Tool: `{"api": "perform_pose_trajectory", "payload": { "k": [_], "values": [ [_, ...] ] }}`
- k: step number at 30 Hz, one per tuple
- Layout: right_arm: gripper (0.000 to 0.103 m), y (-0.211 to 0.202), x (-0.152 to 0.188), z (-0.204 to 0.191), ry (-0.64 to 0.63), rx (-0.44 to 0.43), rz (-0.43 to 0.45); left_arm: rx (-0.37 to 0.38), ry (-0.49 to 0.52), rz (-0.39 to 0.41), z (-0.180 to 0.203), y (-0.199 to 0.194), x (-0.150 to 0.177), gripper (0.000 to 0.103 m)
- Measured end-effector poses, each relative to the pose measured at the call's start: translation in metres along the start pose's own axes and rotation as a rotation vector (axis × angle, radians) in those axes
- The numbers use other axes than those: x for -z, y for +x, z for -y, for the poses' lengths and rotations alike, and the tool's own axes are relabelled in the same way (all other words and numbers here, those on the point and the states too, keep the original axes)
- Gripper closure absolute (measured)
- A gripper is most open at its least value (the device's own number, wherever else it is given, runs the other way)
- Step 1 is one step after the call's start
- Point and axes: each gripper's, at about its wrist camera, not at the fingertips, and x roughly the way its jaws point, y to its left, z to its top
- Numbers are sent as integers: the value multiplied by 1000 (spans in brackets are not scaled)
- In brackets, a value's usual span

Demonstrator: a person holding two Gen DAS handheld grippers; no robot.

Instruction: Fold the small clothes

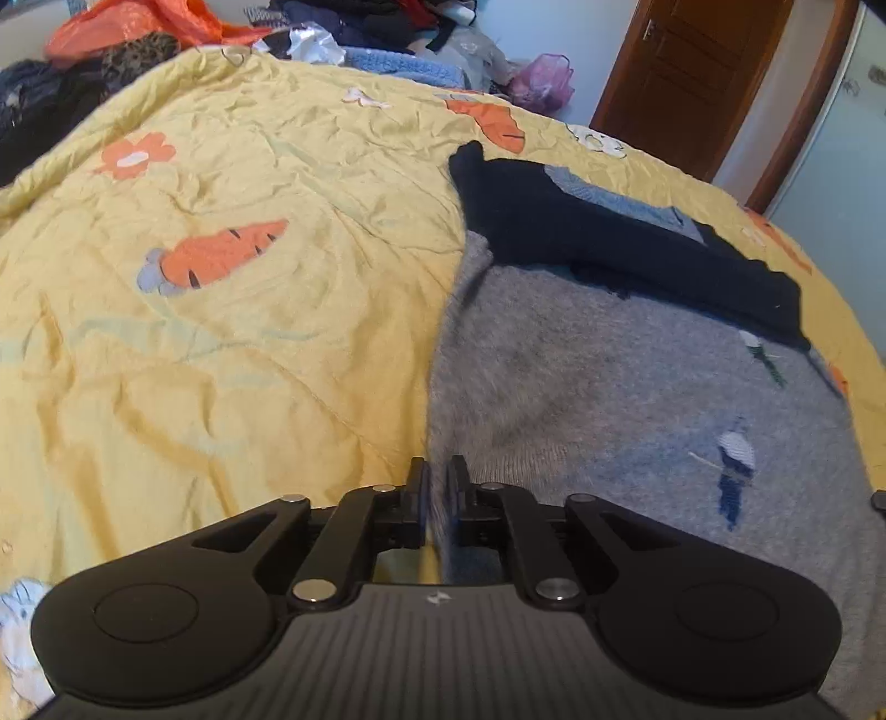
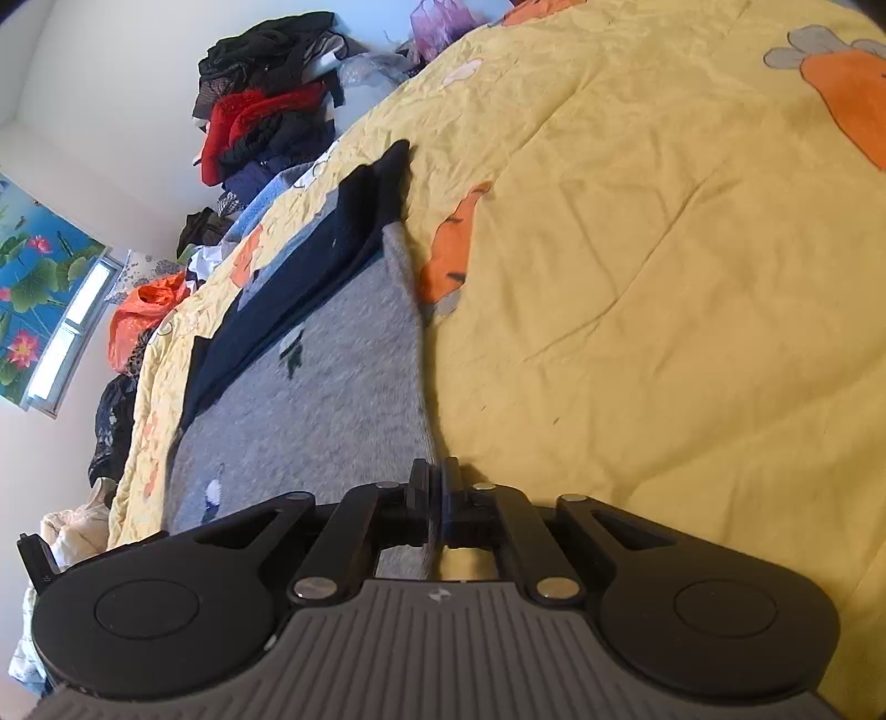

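Observation:
A small grey fuzzy sweater (image 1: 609, 387) with a dark navy folded part (image 1: 598, 232) lies on the yellow carrot-print quilt (image 1: 221, 332). My left gripper (image 1: 438, 482) is shut on the sweater's near left edge. In the right wrist view the same sweater (image 2: 332, 376) lies to the left, with its navy part (image 2: 310, 266) farther off. My right gripper (image 2: 437, 479) is shut on the sweater's edge where it meets the quilt (image 2: 664, 332).
Piles of dark, red and blue clothes (image 2: 266, 122) and an orange bag (image 1: 144, 27) sit at the bed's far edge. A brown door (image 1: 692, 72) stands beyond the bed. A pink bag (image 1: 545, 77) lies near it.

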Motion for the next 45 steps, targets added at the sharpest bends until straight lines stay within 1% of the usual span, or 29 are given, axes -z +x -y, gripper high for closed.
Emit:
{"api": "perform_pose_trajectory", "payload": {
  "k": [1, 2, 3, 4, 5, 6, 9, 12, 16, 18, 19, 20, 21, 23, 25, 26, 27, 28, 29, 31, 34, 36, 38, 39, 40, 42, 43, 44, 45],
  "values": [
    [70, -2, 2, -2, 4, -18, -12, 28, -11, -17, -1, -4, 3, 88],
    [53, -5, 4, -4, 4, -47, -28, 61, -30, -34, -3, -8, 9, 75],
    [48, -9, 8, -6, -2, -70, -46, 91, -47, -39, -6, -15, 15, 66],
    [41, -15, 13, -8, -12, -84, -67, 125, -63, -43, -8, -21, 24, 44],
    [41, -20, 20, -11, -21, -95, -99, 155, -75, -48, -10, -29, 34, 27],
    [41, -23, 27, -10, -27, -99, -132, 186, -84, -54, -11, -37, 45, 26],
    [41, -36, 49, -3, 20, -176, -203, 278, -86, -103, -15, -57, 74, 26],
    [41, -41, 71, 5, 92, -273, -300, 378, -143, -173, -31, -72, 95, 27],
    [42, -47, 85, 6, 120, -318, -325, 489, -350, -216, -66, -74, 113, 28],
    [42, -45, 88, 4, 148, -347, -342, 507, -421, -207, -72, -72, 116, 30],
    [43, -44, 90, 3, 154, -357, -348, 503, -426, -201, -70, -71, 115, 35],
    [44, -42, 91, 0, 149, -355, -353, 486, -412, -200, -65, -71, 114, 45],
    [46, -42, 92, -4, 138, -341, -354, 472, -395, -204, -60, -70, 114, 48],
    [59, -39, 93, -7, 128, -295, -357, 470, -352, -207, -51, -70, 114, 49],
    [62, -37, 97, -6, 135, -299, -370, 471, -322, -217, -44, -69, 113, 49],
    [71, -37, 100, -5, 135, -296, -371, 466, -313, -216, -43, -68, 113, 54],
    [78, -37, 102, -5, 133, -282, -372, 448, -304, -220, -41, -67, 112, 65],
    [92, -36, 104, -3, 137, -261, -370, 413, -286, -239, -39, -63, 112, 98],
    [93, -36, 105, -1, 135, -247, -366, 382, -267, -251, -38, -60, 113, 99],
    [93, -41, 107, -5, 85, -229, -337, 348, -207, -221, -30, -68, 111, 99],
    [93, -67, 97, -12, 21, -228, -262, 348, -144, -161, -20, -92, 108, 99],
    [93, -85, 89, -8, -8, -203, -226, 320, -101, -161, -19, -95, 111, 99],
    [93, -87, 89, 10, 14, -142, -240, 282, -118, -213, -29, -82, 120, 99],
    [93, -83, 92, 18, 26, -116, -263, 297, -141, -210, -34, -80, 123, 99],
    [95, -79, 96, 23, 37, -125, -269, 309, -159, -210, -38, -79, 123, 99],
    [93, -76, 98, 26, 68, -151, -251, 314, -165, -202, -41, -82, 122, 97],
    [84, -75, 98, 27, 84, -171, -239, 294, -132, -189, -38, -86, 121, 96],
    [72, -75, 98, 29, 108, -188, -230, 219, -68, -152, -29, -94, 120, 93],
    [64, -76, 97, 30, 127, -205, -230, 139, 1, -122, -20, -102, 117, 89]
  ]
}}
